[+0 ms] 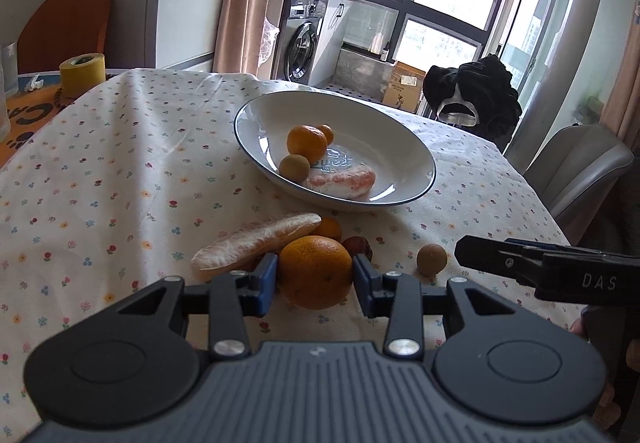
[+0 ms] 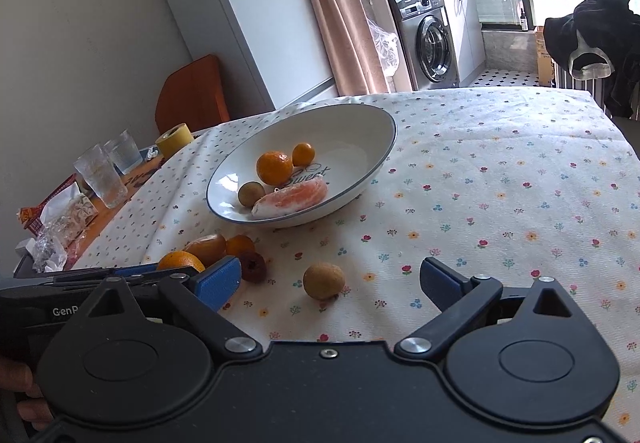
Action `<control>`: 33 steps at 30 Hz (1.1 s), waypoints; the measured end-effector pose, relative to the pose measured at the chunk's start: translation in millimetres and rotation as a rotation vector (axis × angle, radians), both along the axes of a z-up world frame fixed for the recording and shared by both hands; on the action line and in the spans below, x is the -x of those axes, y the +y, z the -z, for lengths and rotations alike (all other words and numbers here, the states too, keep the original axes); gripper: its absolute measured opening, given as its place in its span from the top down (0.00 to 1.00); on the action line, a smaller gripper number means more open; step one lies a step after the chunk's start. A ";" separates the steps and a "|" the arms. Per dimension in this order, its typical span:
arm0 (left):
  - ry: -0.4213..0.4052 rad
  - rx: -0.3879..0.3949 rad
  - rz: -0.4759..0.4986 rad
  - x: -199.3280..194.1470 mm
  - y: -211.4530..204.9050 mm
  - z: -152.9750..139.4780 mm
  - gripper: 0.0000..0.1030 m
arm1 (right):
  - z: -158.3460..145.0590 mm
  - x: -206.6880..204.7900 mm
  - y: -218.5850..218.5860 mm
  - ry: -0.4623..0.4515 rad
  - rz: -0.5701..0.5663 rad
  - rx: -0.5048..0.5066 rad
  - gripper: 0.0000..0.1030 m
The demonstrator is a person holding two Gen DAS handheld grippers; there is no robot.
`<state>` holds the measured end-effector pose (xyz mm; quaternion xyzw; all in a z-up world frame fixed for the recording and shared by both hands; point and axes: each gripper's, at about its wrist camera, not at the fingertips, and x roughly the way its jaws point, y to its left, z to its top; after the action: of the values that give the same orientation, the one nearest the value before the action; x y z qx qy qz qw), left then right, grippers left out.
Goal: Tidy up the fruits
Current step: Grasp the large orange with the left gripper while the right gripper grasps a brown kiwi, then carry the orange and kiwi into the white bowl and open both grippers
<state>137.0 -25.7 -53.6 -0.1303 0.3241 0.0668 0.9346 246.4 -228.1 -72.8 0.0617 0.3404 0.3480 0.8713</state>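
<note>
With 4 fruits in the bowl, the left gripper clamps an orange at lower centre while the right gripper gapes, 5 pieces left.

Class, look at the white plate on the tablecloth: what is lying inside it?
Inside the plate: a large orange, a smaller orange partly hidden behind it, a brown round fruit and a peeled pomelo segment. Printed lettering is partly covered.
</note>
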 end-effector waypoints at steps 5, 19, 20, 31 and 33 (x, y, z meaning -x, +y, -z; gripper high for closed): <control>-0.021 0.017 -0.018 7.2 12.0 -5.0 0.62 | 0.9 -0.3 15.6 -0.007 -0.016 0.045 0.24; -0.055 0.049 -0.089 32.0 49.6 -12.2 0.62 | 13.4 2.5 50.4 -0.038 0.019 0.201 0.75; -0.057 0.052 -0.096 34.1 52.2 -11.9 0.62 | 12.3 3.7 49.3 -0.035 0.016 0.187 0.75; -0.074 0.059 -0.100 37.3 55.7 -15.8 0.62 | -9.8 10.2 50.1 -0.074 0.019 0.160 0.75; -0.080 0.055 -0.098 34.3 55.5 -18.2 0.62 | -15.3 9.3 51.0 -0.086 0.017 0.153 0.75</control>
<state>102.6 29.8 -35.4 -0.1741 0.2815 0.0984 0.9385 237.1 -177.1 -57.5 -0.0171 0.3277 0.3159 0.8903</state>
